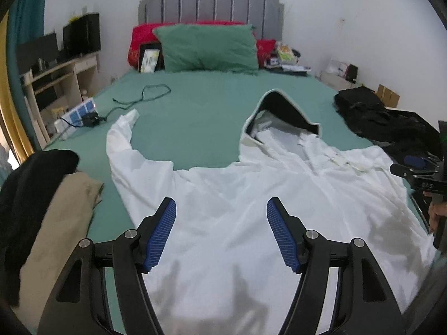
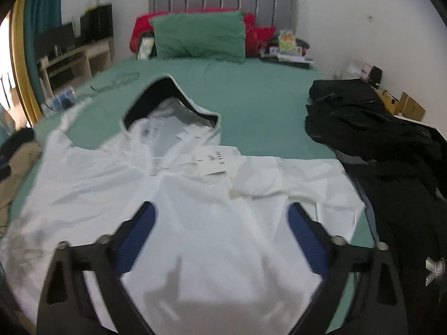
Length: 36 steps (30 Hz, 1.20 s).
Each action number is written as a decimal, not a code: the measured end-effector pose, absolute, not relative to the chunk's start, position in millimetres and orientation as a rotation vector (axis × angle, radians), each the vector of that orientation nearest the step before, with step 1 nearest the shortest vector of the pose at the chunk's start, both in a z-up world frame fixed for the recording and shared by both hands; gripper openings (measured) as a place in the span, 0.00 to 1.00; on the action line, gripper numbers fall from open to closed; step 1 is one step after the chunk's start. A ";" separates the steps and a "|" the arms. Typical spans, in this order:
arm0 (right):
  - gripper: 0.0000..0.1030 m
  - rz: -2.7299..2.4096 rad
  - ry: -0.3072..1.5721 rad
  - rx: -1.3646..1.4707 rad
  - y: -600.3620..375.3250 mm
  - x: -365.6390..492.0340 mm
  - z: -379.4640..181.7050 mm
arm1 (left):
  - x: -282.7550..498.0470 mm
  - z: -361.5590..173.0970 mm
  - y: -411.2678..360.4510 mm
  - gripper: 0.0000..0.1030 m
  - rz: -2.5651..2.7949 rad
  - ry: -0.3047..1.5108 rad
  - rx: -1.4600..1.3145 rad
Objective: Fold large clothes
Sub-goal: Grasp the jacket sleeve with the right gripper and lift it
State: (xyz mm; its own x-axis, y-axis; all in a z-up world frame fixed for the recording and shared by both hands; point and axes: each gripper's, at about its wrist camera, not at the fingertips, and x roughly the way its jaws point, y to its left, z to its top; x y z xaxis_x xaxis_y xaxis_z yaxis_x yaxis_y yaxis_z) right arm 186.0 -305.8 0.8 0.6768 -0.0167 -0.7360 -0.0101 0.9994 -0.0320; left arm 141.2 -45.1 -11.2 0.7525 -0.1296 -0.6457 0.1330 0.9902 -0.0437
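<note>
Jaws on my left gripper [image 1: 221, 209] stand spread wide above the near hem of the white hooded jacket [image 1: 251, 209], with nothing between the blue pads [image 1: 159, 237]. My right gripper [image 2: 222, 217] is likewise spread over the same cloth, pinching nothing; its view is blurred. Both tools tilt down toward the bed. From the left wrist view I see a hand [image 1: 435, 212] gripping the right tool's handle at the bed's right edge.

The jacket lies flat across the near half of the green sheet [image 1: 195, 106], hood [image 2: 170, 103] pointing toward the headboard [image 1: 212, 5], one sleeve [image 1: 123, 139] curving toward the left edge, a paper tag [image 2: 215, 159] below the hood. Tan and black clothes [image 1: 50, 223] are heaped at the near left corner, black garments [image 2: 377, 128] along the right edge. A green pillow [image 1: 206, 47] leans at the far end.
</note>
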 end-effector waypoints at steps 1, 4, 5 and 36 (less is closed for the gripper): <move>0.82 -0.001 0.853 -0.058 -309.4 202.3 -8.0 | 153.2 -16.0 -42.1 0.69 -0.139 0.716 0.002; 0.71 0.013 0.952 -0.098 -319.6 242.5 -40.8 | 184.9 -34.8 -31.4 0.69 -0.127 0.741 -0.009; 0.66 0.010 0.988 -0.112 -325.0 253.6 -52.6 | 195.6 -43.2 -27.3 0.69 -0.119 0.759 -0.014; 0.07 0.305 0.869 -0.161 -60.0 266.7 -15.7 | 210.8 -9.0 110.3 0.58 -0.056 0.747 -0.382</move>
State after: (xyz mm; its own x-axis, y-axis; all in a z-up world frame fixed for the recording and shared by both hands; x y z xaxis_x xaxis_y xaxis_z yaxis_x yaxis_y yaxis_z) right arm 266.7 -60.0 -15.7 0.6060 0.1973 -0.7706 -0.3276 0.9447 -0.0157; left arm 210.8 110.3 -9.0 0.7355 -0.1842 -0.6520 -0.0844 0.9299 -0.3580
